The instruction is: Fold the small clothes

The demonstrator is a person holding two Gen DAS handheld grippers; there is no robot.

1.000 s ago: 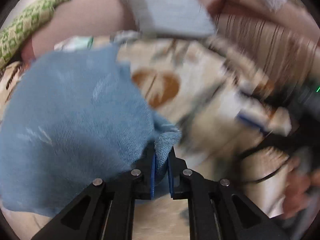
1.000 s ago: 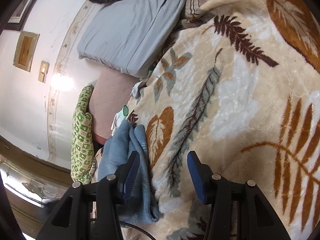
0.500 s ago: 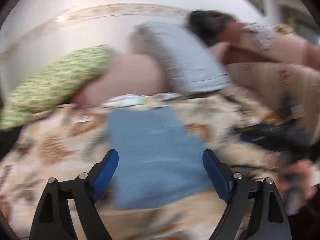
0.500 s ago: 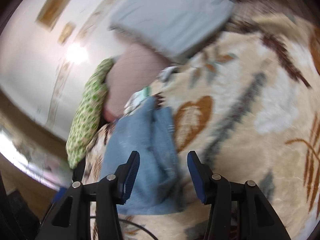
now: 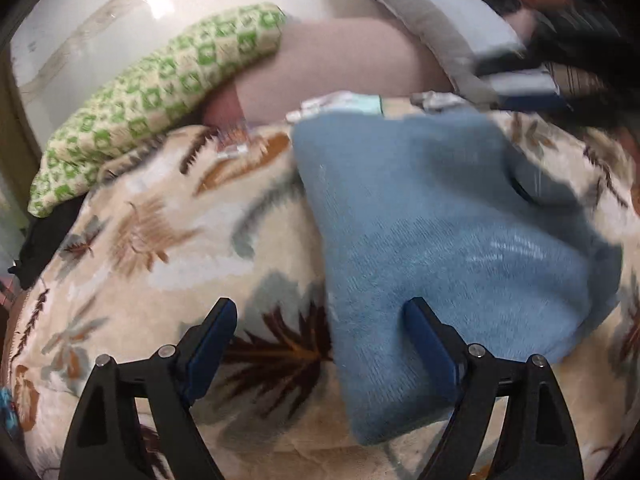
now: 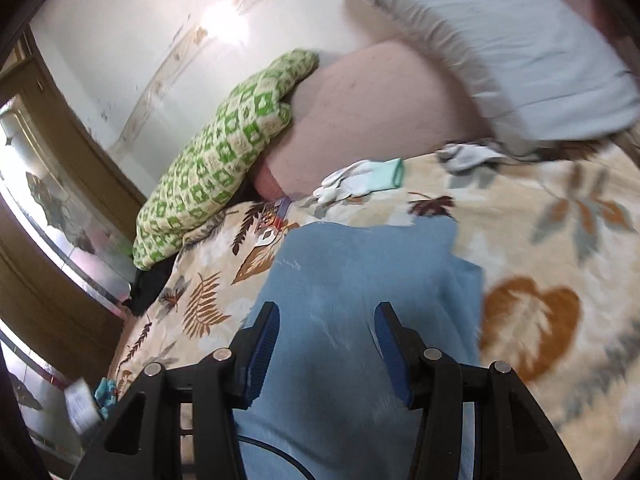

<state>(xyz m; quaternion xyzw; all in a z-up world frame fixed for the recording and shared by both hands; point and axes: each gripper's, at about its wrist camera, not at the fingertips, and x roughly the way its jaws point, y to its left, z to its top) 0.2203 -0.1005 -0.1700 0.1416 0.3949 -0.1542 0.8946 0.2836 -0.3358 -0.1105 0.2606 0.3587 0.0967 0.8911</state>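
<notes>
A blue knitted garment (image 5: 448, 240) lies folded flat on the leaf-patterned blanket (image 5: 168, 240). My left gripper (image 5: 320, 328) is open and empty above the garment's near left edge, with its right finger over the cloth. In the right wrist view the garment (image 6: 360, 272) lies straight ahead. My right gripper (image 6: 326, 340) is open and empty just above its near part. The right gripper also shows blurred at the far right of the left wrist view (image 5: 560, 80).
A green patterned pillow (image 6: 224, 152), a pink pillow (image 6: 376, 112) and a grey pillow (image 6: 512, 40) lie at the head of the bed by the wall. White gloves (image 6: 360, 180) and a small grey cloth (image 6: 468, 156) lie beyond the garment. The bed edge falls off at left.
My left gripper let go of the blue garment's corner, opened and drew back. The garment now lies flat. My right gripper swung over the garment, still open.
</notes>
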